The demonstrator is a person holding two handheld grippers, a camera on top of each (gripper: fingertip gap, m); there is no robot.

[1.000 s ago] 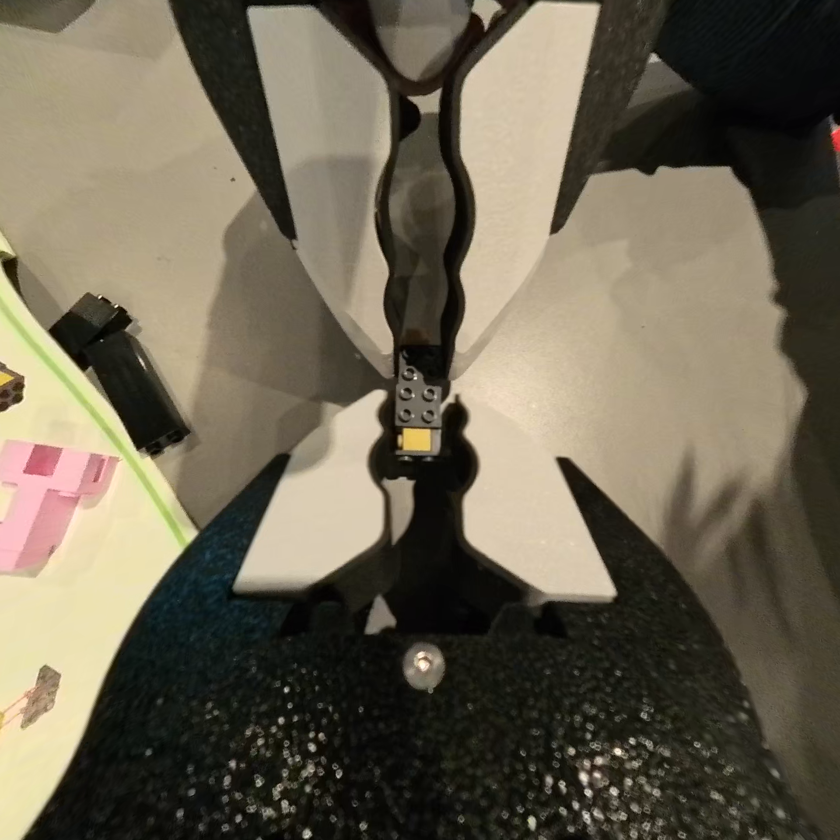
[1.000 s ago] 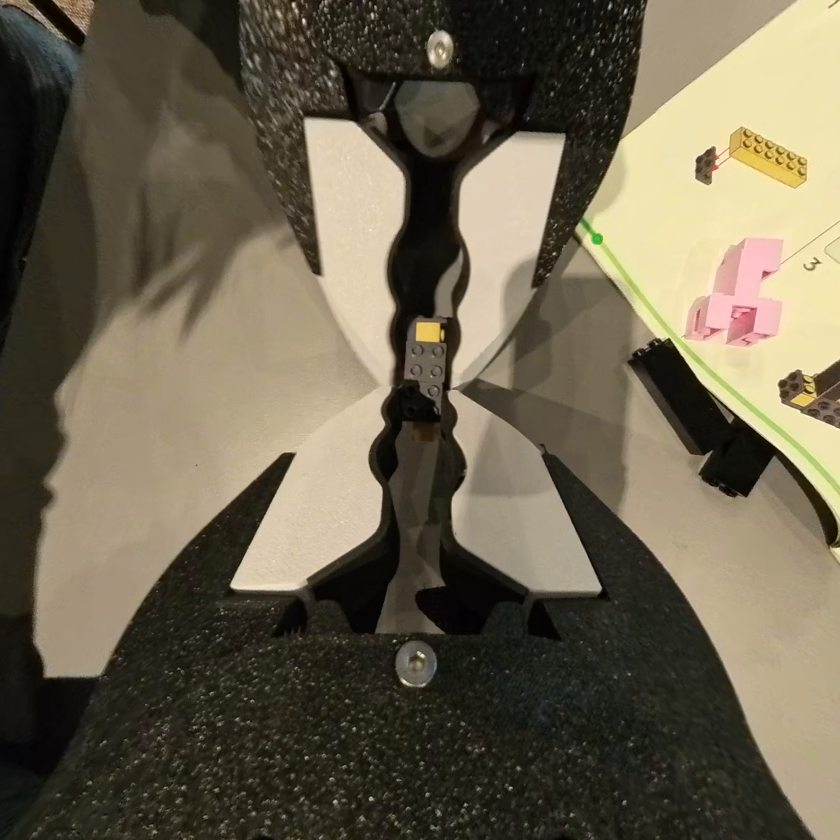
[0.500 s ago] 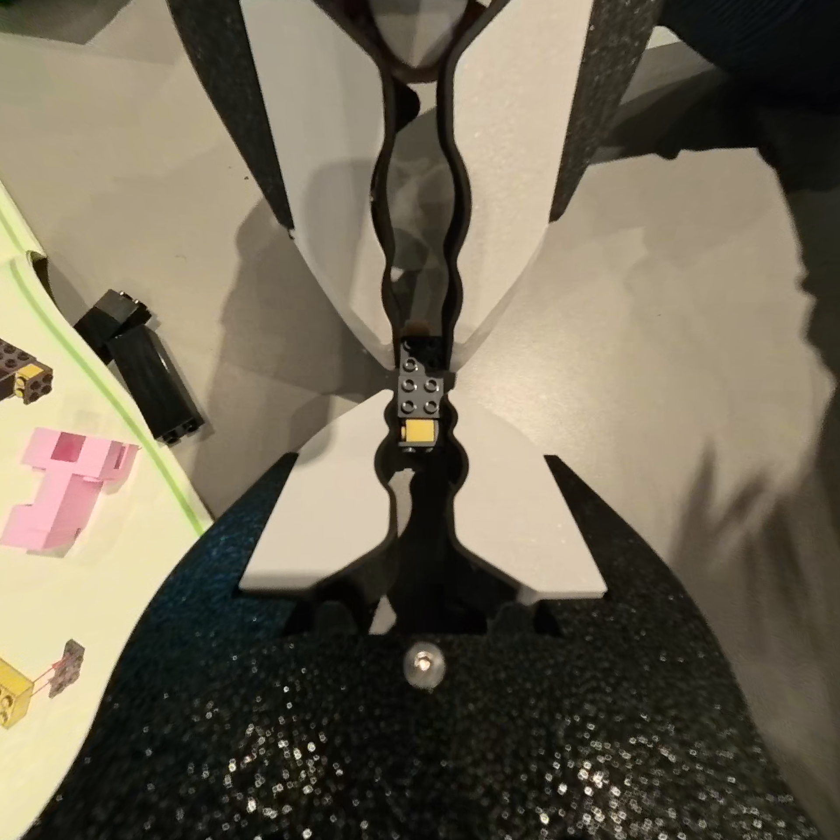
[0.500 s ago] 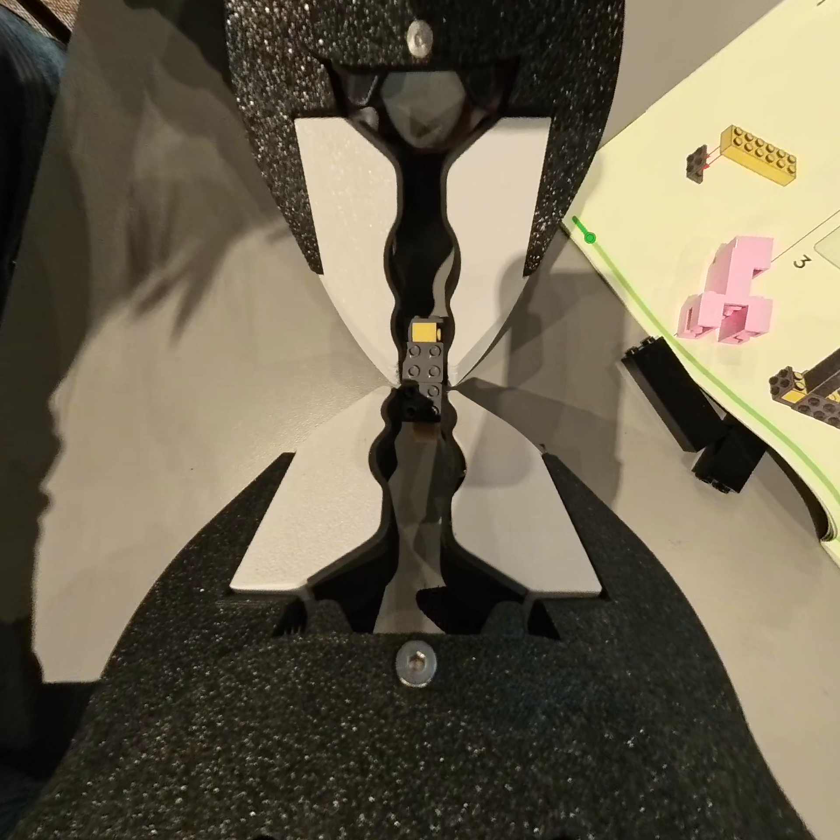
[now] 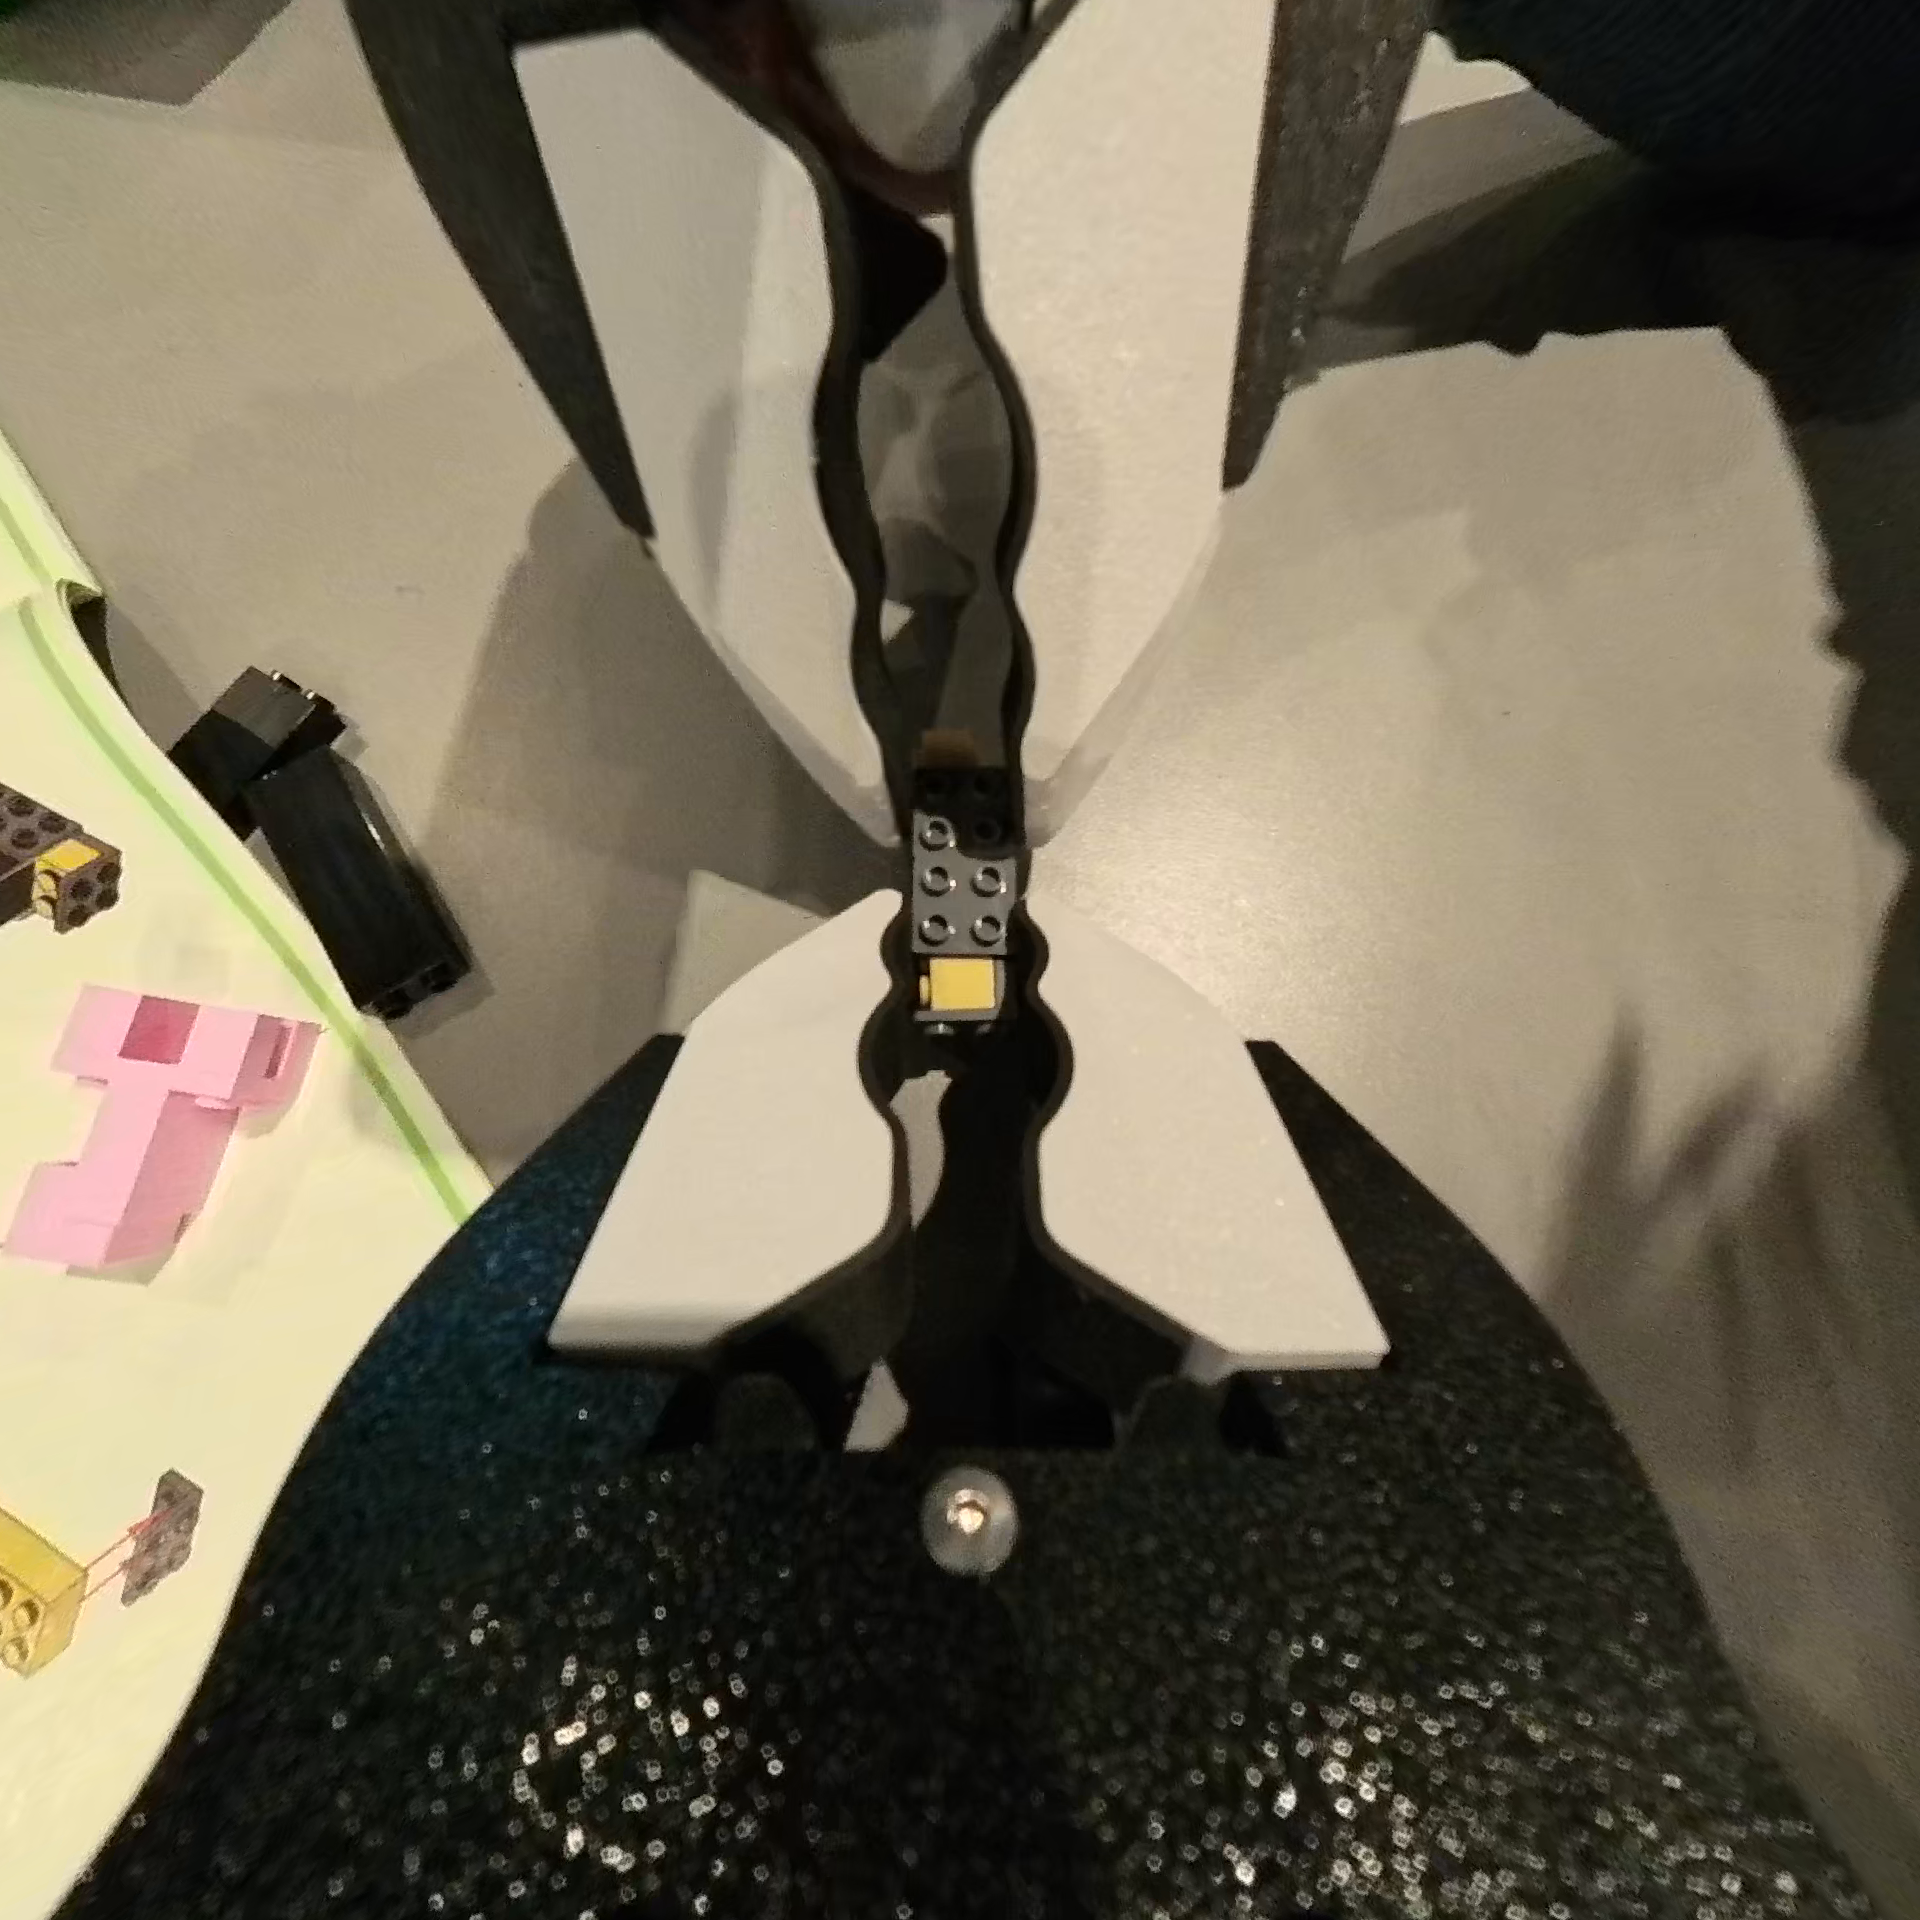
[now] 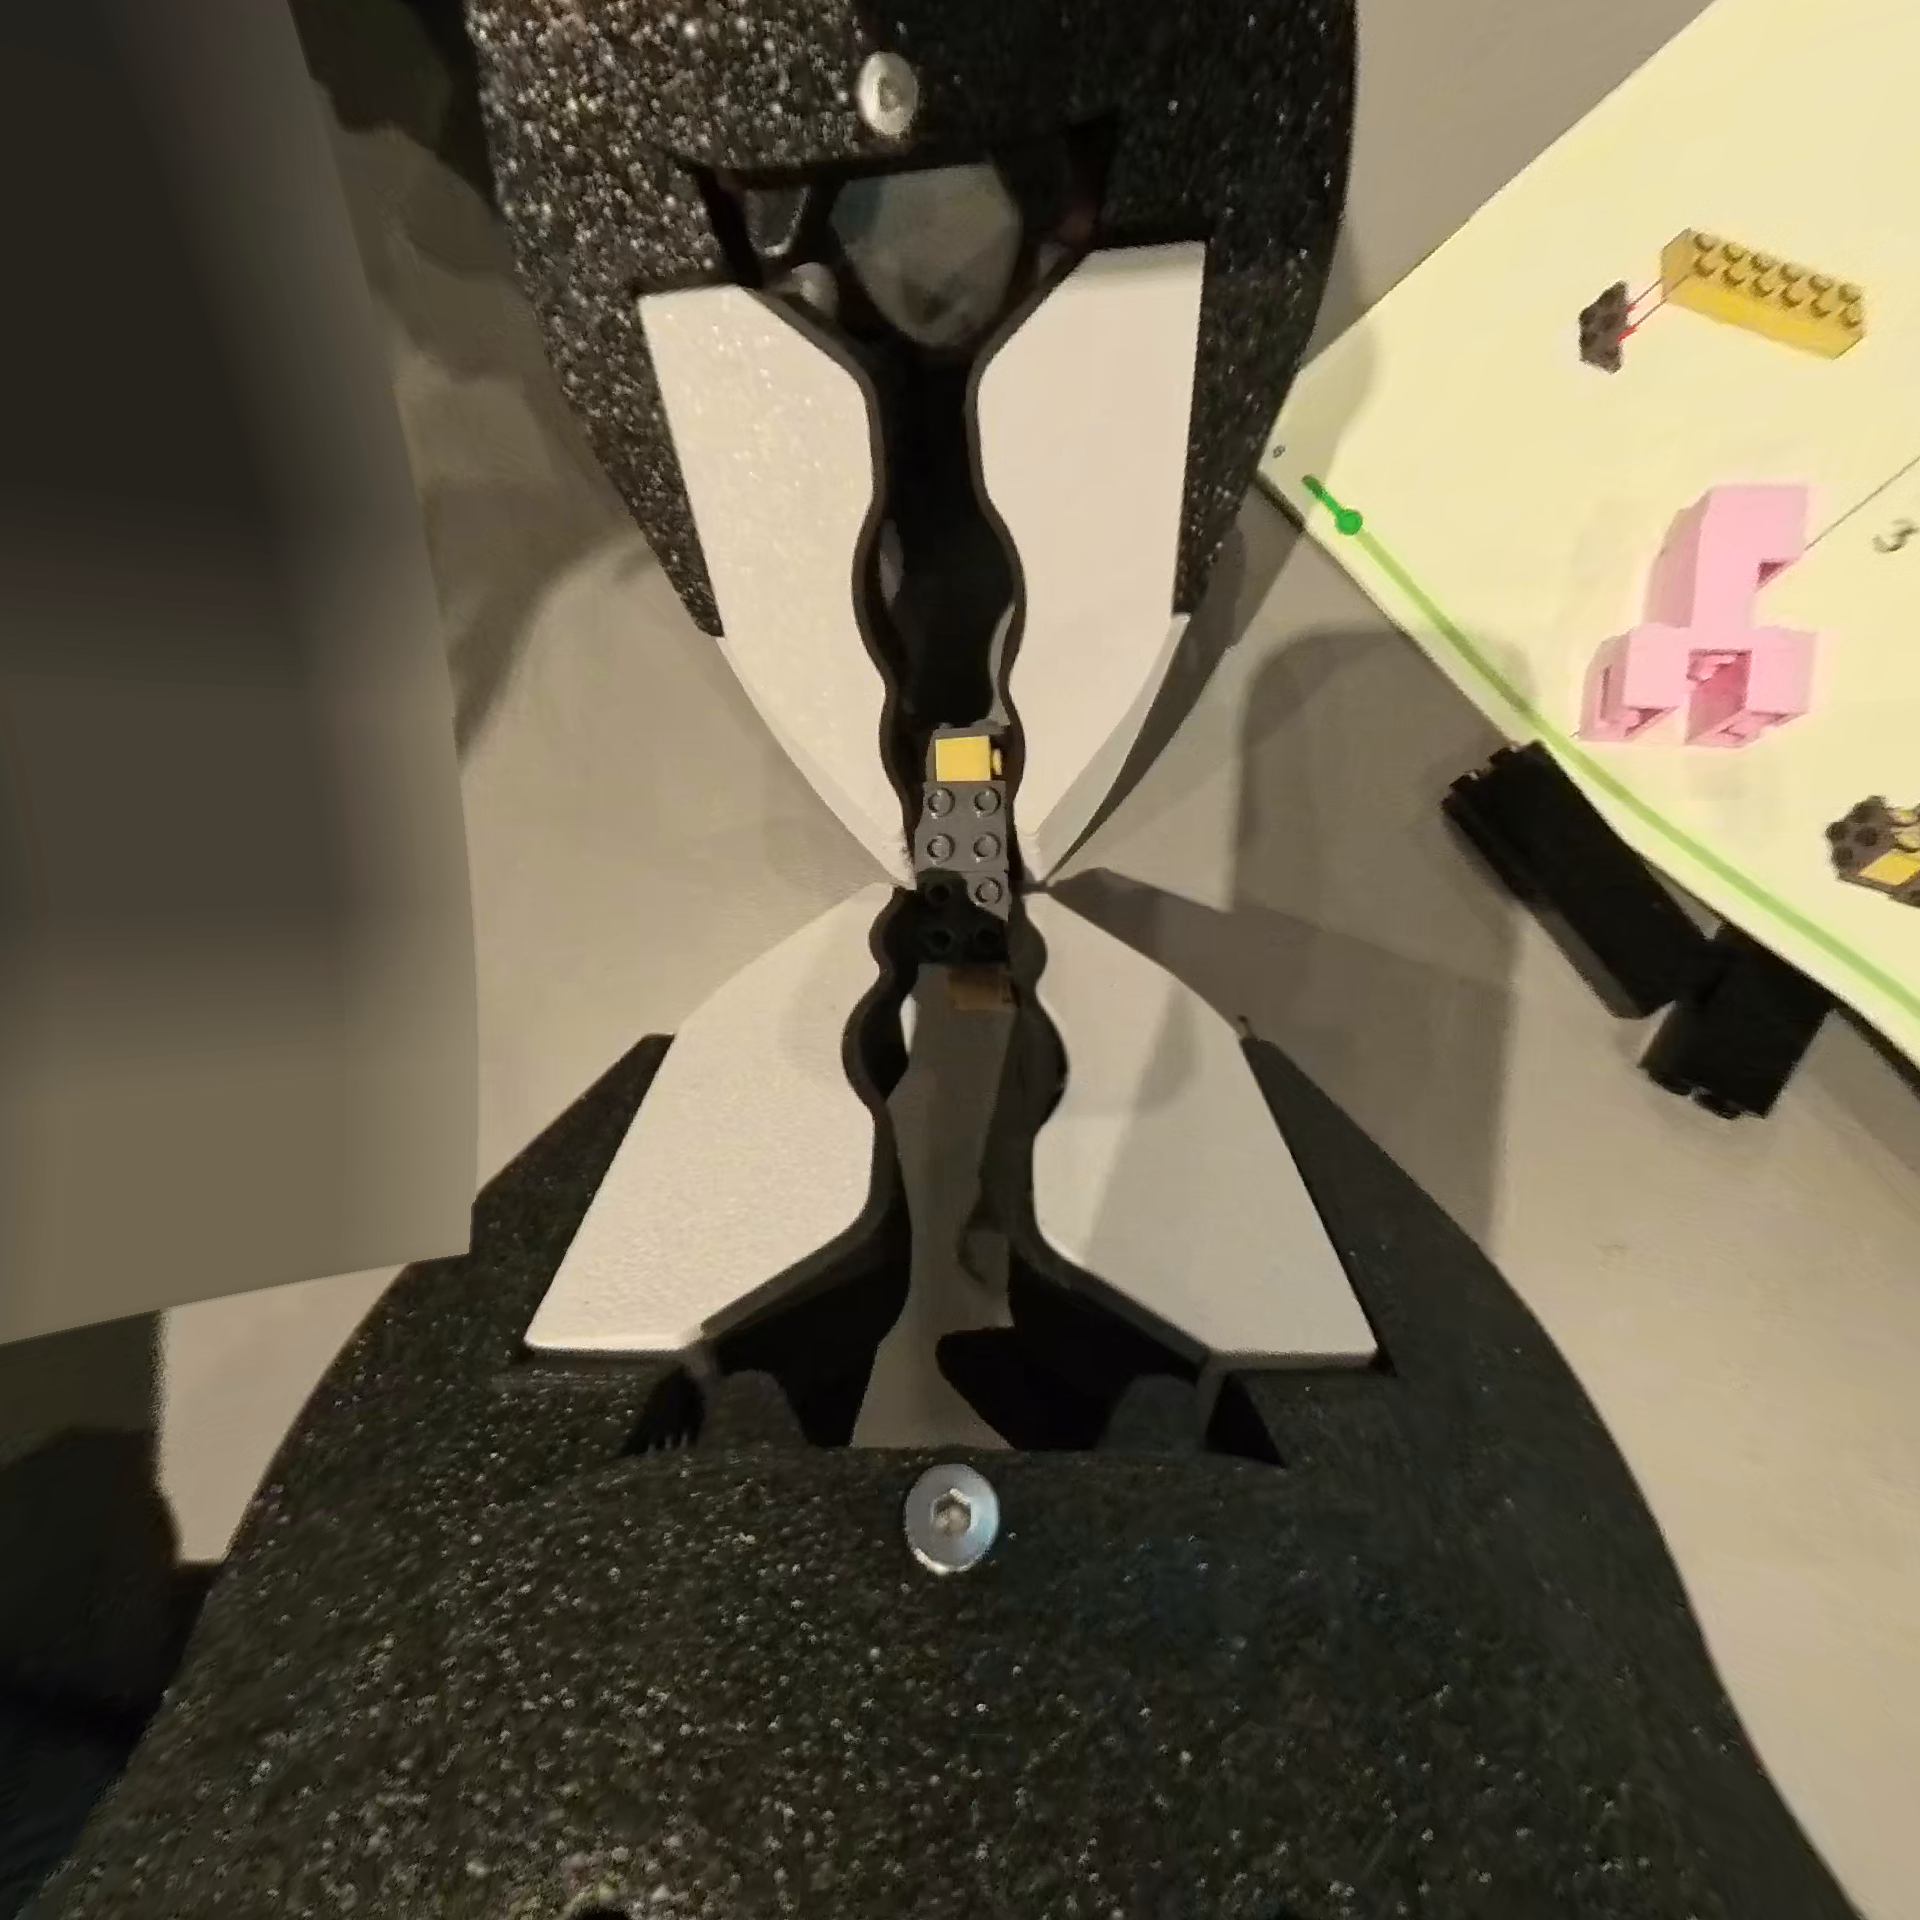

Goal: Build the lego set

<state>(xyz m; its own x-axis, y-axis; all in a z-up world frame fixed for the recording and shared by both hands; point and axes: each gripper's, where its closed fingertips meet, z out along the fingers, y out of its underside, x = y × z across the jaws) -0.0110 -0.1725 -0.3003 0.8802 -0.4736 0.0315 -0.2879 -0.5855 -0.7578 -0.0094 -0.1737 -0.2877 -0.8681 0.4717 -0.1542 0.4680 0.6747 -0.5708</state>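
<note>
A small lego assembly is held between both grippers, which meet tip to tip above the grey table. It is a dark grey studded plate [image 5: 961,894] with a yellow piece [image 5: 961,985] at one end and a black brick [image 5: 961,795] at the other. My left gripper [image 5: 961,925] is shut on the yellow and grey end. My right gripper [image 6: 961,909] is shut on the black brick [image 6: 961,935] end. The grey plate [image 6: 966,831] and yellow piece [image 6: 961,755] reach into the left gripper's fingers in the right wrist view.
Two black bricks [image 5: 343,862] lie on the table [image 5: 1455,831] beside a light green instruction booklet [image 5: 260,1195]. They also show in the right wrist view [image 6: 1590,914], next to the booklet [image 6: 1558,364]. A dark sleeve [image 5: 1714,156] is at the top right. Left and right tips are no more than a few centimetres apart.
Both grippers stay shut on the assembly. The pair has shifted a little over the table, bringing more of the booklet into the left wrist view. The opposite gripper looms slightly closer.
</note>
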